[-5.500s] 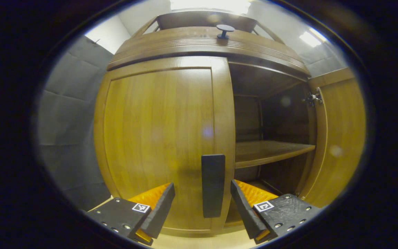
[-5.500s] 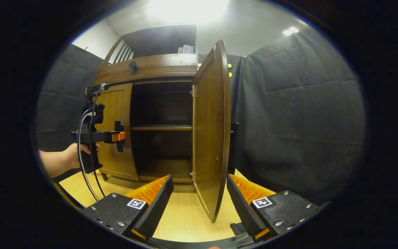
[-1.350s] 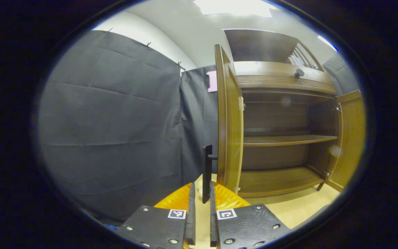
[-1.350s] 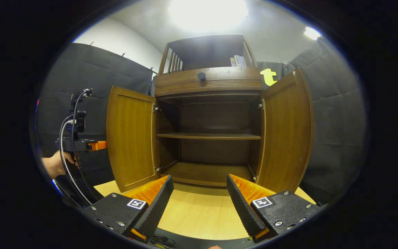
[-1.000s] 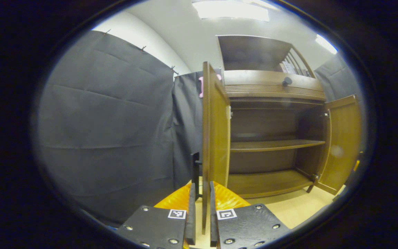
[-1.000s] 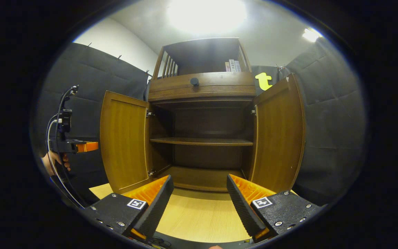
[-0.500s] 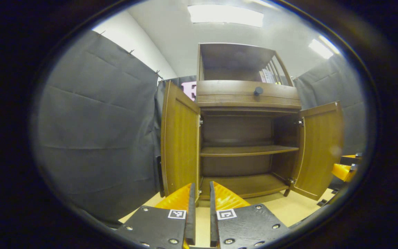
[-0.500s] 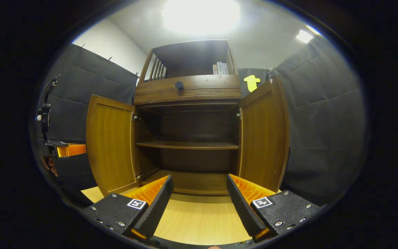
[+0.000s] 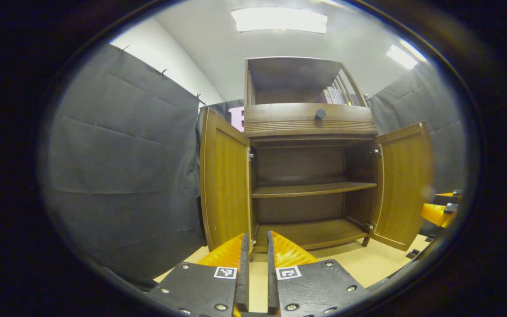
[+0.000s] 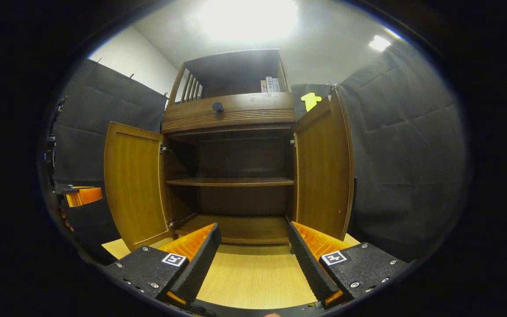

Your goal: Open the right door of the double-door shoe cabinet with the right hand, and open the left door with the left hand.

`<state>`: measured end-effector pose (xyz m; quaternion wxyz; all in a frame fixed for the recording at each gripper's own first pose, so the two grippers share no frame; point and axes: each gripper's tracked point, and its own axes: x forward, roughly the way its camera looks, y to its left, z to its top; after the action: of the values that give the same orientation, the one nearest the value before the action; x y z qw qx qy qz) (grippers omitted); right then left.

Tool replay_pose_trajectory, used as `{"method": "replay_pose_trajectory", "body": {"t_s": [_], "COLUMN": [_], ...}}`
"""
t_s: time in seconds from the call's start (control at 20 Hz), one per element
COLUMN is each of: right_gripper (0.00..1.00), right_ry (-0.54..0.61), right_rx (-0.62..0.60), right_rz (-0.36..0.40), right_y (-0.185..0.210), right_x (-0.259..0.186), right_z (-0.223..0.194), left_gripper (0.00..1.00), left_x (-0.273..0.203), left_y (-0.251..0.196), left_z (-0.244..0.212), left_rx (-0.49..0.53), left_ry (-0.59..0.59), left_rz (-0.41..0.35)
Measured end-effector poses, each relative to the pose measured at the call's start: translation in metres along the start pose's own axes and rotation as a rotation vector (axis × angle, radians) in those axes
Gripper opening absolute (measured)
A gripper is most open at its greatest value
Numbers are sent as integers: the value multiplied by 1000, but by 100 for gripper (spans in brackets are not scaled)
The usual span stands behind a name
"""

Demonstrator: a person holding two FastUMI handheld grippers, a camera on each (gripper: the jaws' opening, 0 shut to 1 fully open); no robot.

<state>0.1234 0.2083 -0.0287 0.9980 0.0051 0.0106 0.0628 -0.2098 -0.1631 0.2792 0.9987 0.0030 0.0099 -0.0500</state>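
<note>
Both doors of the shoe cabinet (image 10: 231, 132) stand open; before it, the left gripper (image 9: 256, 273) jaws nearly closed, empty, the right gripper (image 10: 253, 259) jaws wide, empty.

No readable text stands anywhere. The square black-and-white markers (image 9: 225, 272) on the gripper fingers are coded patterns, and the book spines (image 10: 270, 85) on the cabinet's top shelf are too small to read.

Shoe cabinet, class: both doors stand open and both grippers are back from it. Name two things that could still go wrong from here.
1. The left door and right door jut out unheld; either might swing back or be bumped.
2. The left gripper has its jaws nearly together and empty, the right gripper is open; a careless sweep could hit a door.
</note>
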Motion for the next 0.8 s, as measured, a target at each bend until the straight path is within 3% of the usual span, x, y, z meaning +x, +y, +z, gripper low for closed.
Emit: {"method": "replay_pose_trajectory", "body": {"t_s": [0.15,0.45,0.8], "right_gripper": [95,95,95], "right_ry": [-9,-13,-20], "right_rx": [1,-1,-9], "right_rz": [-1,3,-23], "right_y": [1,1,-6], "right_x": [-1,-1,-1], "right_z": [3,4,7], "left_gripper": [40,94,94], "left_x": [-1,-14,-19], "left_y": [-2,-1,-5], "left_z": [-1,-9,-13], "left_rx": [1,16,12], "left_ry": [-10,-9,-28], "left_rz": [6,20,23]}}
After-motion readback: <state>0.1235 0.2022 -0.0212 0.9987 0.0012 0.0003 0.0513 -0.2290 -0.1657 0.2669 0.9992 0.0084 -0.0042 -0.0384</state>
